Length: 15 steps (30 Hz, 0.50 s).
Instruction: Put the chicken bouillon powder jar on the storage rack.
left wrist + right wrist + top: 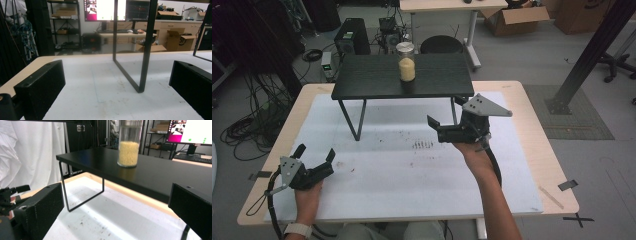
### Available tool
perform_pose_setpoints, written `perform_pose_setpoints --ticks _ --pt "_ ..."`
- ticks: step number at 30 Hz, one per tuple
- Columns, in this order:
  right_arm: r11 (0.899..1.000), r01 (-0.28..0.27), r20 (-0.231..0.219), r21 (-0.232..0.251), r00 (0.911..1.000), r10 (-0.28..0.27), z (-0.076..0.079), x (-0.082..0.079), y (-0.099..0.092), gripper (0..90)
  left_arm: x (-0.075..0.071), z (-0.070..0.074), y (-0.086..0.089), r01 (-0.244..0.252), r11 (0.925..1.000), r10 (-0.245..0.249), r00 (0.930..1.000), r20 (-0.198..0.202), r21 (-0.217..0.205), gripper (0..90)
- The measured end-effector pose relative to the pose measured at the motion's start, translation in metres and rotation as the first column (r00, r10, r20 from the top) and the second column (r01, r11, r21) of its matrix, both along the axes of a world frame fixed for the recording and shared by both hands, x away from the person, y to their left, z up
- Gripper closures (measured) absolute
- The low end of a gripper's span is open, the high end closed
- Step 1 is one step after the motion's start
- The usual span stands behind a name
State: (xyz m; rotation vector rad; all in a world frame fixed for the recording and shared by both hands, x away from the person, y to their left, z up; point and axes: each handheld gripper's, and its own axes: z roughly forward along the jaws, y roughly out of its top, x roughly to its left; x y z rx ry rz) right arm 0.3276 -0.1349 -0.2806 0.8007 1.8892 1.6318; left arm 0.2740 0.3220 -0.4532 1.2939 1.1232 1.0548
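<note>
High view showed your right gripper (443, 121), jaws apart and empty, nearer the upright jar (406, 62) than your left gripper (315, 154), also apart.

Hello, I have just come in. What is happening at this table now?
A person sits at a table covered by a white mat and holds a two-jaw gripper in each hand. Both grippers are open and hold nothing. The left gripper rests low near the mat's front left corner. The right gripper is raised near a small black shelf and points toward it. On the shelf stands an upright glass jar, partly filled with yellow grains. Nothing touches the jar yet.
</note>
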Motion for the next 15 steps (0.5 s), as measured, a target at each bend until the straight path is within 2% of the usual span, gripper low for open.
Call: perform_pose_setpoints --ticks 8,15 --pt "1.000 0.008 0.005 0.003 1.0000 -0.008 -0.025 -0.018 -0.014 0.1 0.000 0.000 0.000 0.000 1.0000 0.000 1.0000 0.001 -0.001 0.8" --pt "1.000 0.026 -0.011 0.006 0.9996 -0.026 -0.054 -0.031 -0.026 0.1 0.000 0.000 -0.001 -0.002 1.0000 0.002 1.0000 0.002 0.003 0.9"
